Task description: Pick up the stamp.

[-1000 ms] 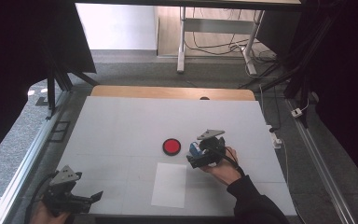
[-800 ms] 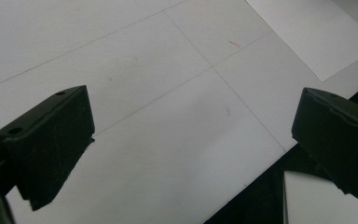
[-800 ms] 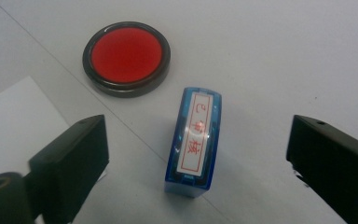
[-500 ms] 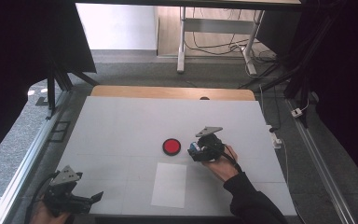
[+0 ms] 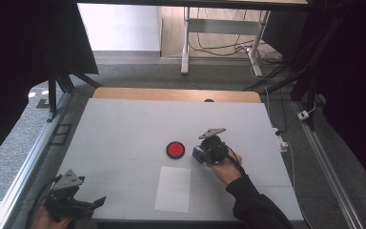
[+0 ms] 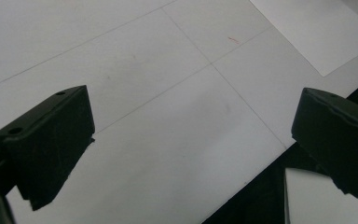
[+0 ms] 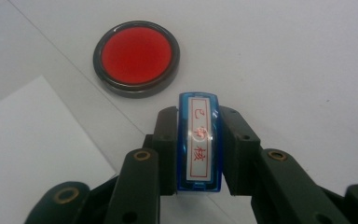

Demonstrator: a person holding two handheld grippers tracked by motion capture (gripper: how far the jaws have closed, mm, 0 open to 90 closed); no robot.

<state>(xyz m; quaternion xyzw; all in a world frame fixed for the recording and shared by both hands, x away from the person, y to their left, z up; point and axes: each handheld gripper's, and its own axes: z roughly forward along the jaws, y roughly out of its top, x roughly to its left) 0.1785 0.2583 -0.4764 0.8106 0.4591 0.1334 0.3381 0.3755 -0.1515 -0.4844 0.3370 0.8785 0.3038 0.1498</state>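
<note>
My right gripper [image 7: 199, 125] is shut on a blue stamp [image 7: 199, 158] with a white label and red characters, held upright between the jaws. A round red ink pad [image 7: 136, 57] in a dark rim lies on the table just beyond the stamp. In the high view the right gripper [image 5: 200, 155] with the blue stamp [image 5: 197, 156] sits just right of the red pad [image 5: 175, 149]. A white paper sheet [image 5: 173, 188] lies in front of the pad. My left gripper [image 5: 95, 204] rests at the near left corner, and in its own view it [image 6: 193, 135] is open with nothing between its jaws.
The grey-white table [image 5: 124, 124] has a wooden strip [image 5: 171, 94] along its far edge. The near table edge [image 6: 256, 177] runs under the left gripper's jaws, with a corner of the paper sheet [image 6: 326, 32] beyond. Cables and desk legs lie on the floor behind.
The right gripper with the stamp has shifted slightly away from the person, closer to the red pad. The left gripper has stayed put.
</note>
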